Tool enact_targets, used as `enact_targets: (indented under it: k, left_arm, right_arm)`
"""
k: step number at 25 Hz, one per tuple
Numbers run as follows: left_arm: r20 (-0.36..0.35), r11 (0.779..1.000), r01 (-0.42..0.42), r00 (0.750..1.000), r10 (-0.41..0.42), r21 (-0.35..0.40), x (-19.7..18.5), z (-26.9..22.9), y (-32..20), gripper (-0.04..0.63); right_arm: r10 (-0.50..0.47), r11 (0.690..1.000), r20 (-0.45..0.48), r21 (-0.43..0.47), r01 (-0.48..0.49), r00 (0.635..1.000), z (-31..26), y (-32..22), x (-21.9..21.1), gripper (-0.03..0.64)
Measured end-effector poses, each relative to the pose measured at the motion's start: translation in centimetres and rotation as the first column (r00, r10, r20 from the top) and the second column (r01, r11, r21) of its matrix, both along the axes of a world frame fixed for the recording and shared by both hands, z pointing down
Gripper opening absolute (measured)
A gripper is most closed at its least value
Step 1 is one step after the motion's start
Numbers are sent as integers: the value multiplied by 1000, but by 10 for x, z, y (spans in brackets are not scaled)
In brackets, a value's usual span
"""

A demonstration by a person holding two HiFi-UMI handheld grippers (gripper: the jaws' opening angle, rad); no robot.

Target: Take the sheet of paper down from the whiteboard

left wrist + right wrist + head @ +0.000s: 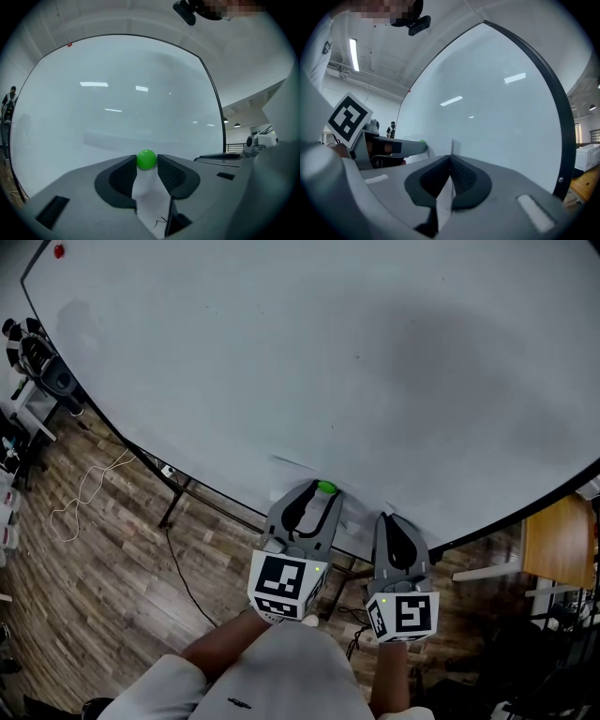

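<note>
The left gripper [146,161] has its jaws drawn narrow, the two dark pads [123,176] closed against either side of a green magnet [146,158] that sits on the whiteboard [281,352]. Below the magnet, a strip of the sheet of paper [151,201] shows in the gap between the jaws, with a small black scribble near its lower end.

The right gripper [450,159] is pinched tight on the sheet's edge. The paper runs edge-on between its ribbed pads [461,176] and pokes out just past the tips as a thin white sliver.

In the head view the two grippers sit close together near the board's lower edge, left a little higher than right, each with its marker cube [284,585] turned toward the camera. The sheet lies flat on the board between them, pale and hard to tell apart from the white surface.

Farther out, a small red magnet [59,251] sits in the board's top corner. A white cable [89,488] trails over the wooden floor [103,549], and a wooden tabletop [558,540] stands at the right.
</note>
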State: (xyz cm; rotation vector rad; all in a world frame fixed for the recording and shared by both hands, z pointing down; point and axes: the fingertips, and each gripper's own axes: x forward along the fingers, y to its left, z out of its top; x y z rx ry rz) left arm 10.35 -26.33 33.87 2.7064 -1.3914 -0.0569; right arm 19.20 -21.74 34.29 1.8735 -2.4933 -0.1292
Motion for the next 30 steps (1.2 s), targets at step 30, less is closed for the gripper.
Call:
enact_targets:
  k: [30]
  left_arm:
    - [-75,996,-65,995,61,-58,-41,15,36,123]
  right_arm:
    - [67,998,6,13,-67,998,2,39,-17,11]
